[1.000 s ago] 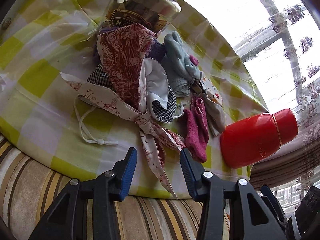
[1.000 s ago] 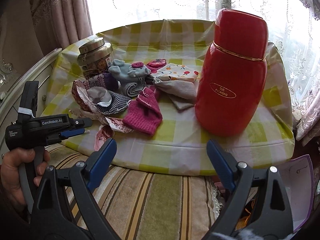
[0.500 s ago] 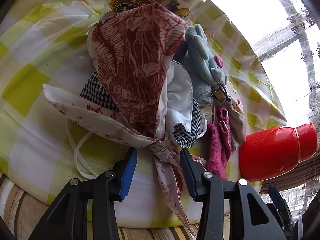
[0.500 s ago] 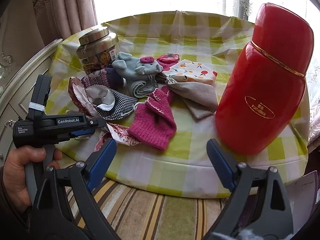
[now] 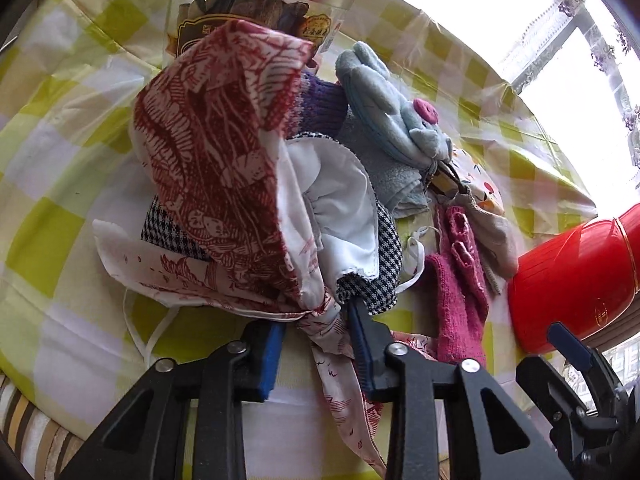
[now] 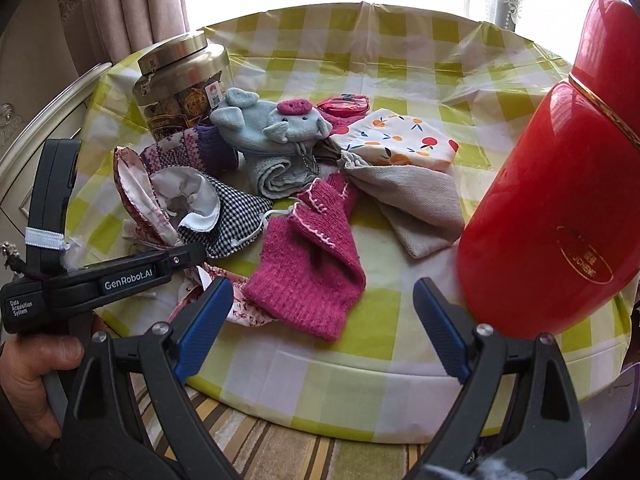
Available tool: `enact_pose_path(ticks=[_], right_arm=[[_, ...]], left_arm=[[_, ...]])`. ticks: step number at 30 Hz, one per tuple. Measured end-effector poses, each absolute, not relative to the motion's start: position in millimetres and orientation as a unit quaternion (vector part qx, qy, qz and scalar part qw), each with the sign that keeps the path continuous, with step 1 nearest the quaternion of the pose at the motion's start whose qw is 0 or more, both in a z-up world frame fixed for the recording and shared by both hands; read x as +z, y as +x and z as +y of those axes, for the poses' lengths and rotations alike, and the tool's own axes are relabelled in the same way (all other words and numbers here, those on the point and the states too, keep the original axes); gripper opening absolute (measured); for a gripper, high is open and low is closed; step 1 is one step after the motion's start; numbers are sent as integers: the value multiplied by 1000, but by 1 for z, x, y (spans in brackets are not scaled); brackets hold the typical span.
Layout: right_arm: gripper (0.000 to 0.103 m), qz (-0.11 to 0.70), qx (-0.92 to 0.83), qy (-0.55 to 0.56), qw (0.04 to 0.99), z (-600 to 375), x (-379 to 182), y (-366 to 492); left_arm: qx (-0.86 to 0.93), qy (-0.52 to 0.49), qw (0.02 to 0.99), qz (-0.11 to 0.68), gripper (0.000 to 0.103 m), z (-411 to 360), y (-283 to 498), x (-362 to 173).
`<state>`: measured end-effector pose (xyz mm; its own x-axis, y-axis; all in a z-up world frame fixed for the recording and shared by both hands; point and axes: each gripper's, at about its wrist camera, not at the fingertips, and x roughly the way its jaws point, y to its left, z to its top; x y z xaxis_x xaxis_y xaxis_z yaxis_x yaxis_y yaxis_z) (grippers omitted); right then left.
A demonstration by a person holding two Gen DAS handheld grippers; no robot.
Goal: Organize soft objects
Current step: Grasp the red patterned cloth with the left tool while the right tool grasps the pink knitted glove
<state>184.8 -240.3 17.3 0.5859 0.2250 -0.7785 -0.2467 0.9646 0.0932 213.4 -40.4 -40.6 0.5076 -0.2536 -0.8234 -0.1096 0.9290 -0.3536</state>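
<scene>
A pile of soft things lies on the round checked table (image 6: 360, 376). A red-patterned cloth pouch (image 5: 224, 184) lies over a houndstooth pouch (image 5: 384, 256). My left gripper (image 5: 316, 332) is open, its blue pads on either side of the patterned pouch's gathered tail (image 5: 340, 376). It also shows in the right wrist view (image 6: 188, 254). A pink knit glove (image 6: 312, 272), a grey elephant plush (image 6: 276, 128), a beige cloth (image 6: 412, 200) and a fruit-print pouch (image 6: 404, 144) lie further right. My right gripper (image 6: 324, 328) is open and empty at the table's near edge, in front of the pink glove.
A tall red thermos (image 6: 560, 200) stands at the right, close to my right finger. A glass jar with a gold lid (image 6: 180, 84) stands behind the pile at the left. A striped cushion (image 6: 280, 448) lies below the table edge. Curtains and a bright window are behind.
My left gripper has moved forward onto the table, so the patterned pouch's tail now sits between its pads. My right gripper has moved closer to the table and the pink glove.
</scene>
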Motion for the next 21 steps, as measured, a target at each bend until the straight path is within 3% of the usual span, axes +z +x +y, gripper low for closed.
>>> enact_pose_path(ticks=[19, 21], right_arm=[[93, 482, 105, -26, 870, -223, -32, 237], [89, 491, 109, -23, 864, -222, -38, 240]], left_arm=[[-48, -204, 889, 408, 19, -33, 160, -12], [-52, -200, 894, 397, 19, -35, 157, -8]])
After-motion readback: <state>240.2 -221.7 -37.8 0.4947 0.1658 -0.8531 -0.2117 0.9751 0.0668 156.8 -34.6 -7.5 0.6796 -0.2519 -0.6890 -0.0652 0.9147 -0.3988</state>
